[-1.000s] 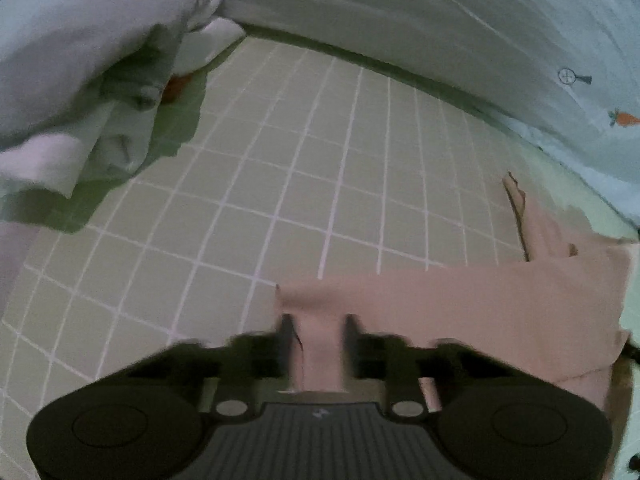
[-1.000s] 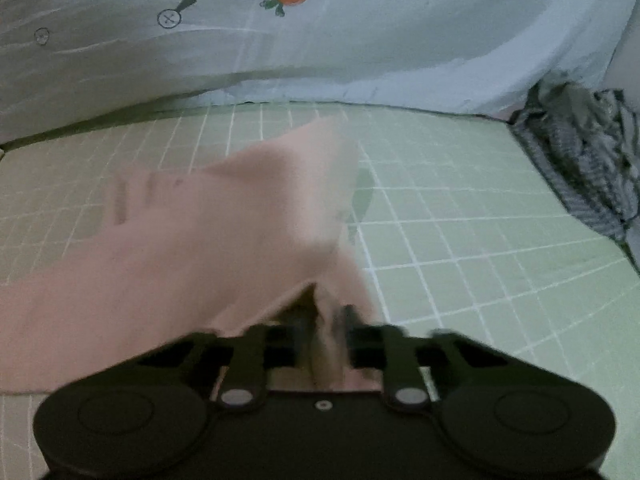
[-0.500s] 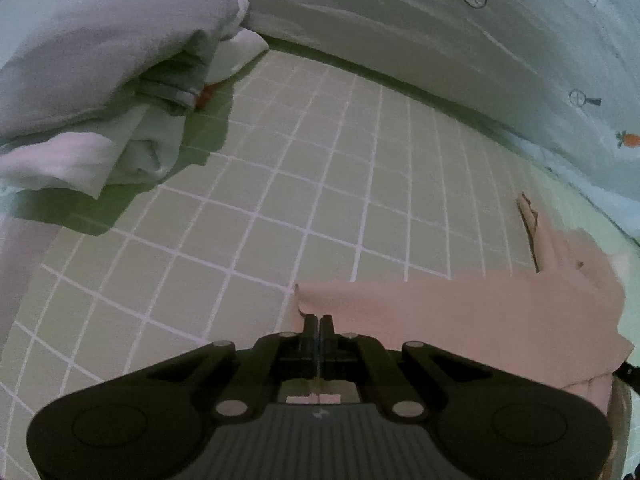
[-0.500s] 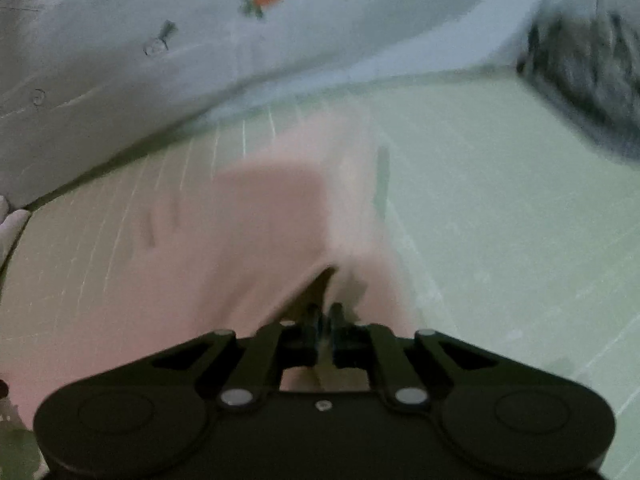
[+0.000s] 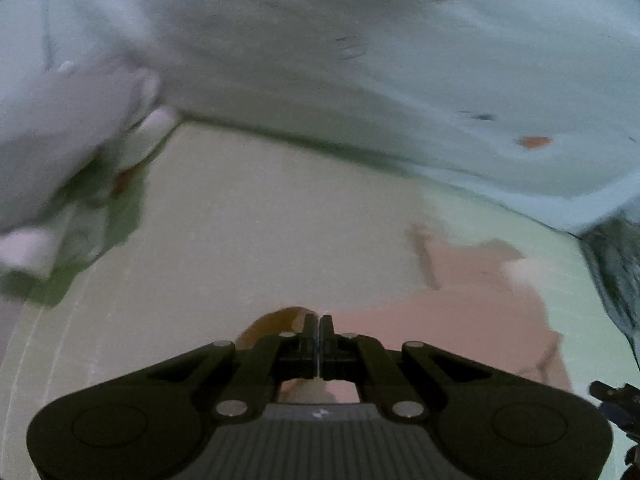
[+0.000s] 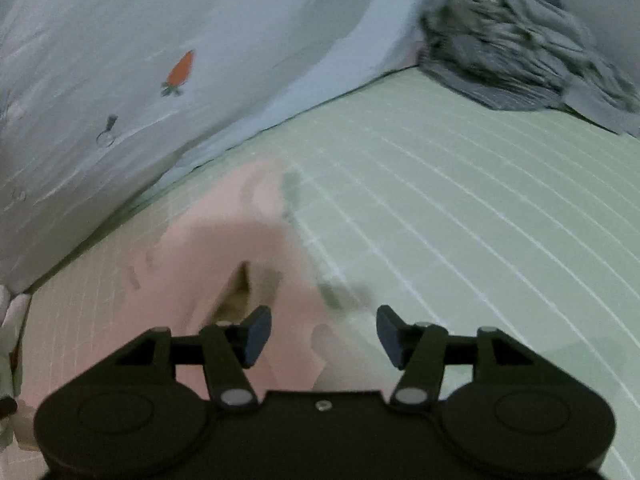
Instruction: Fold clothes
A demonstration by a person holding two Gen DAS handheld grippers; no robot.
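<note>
Pink garment (image 6: 240, 248) edge meets bare green sheet (image 6: 460, 208) rightward.

The left black two-finger gripper (image 5: 320, 326) has its jaws pressed fully together, fingertips meeting in a thin vertical seam straight ahead of its ribbed grey body (whether they pinch anything between them cannot be told). The right black two-finger gripper (image 6: 323, 335) holds its jaws spread wide, the blue-grey pads (image 6: 256, 334) angled inward with nothing between them.
</note>
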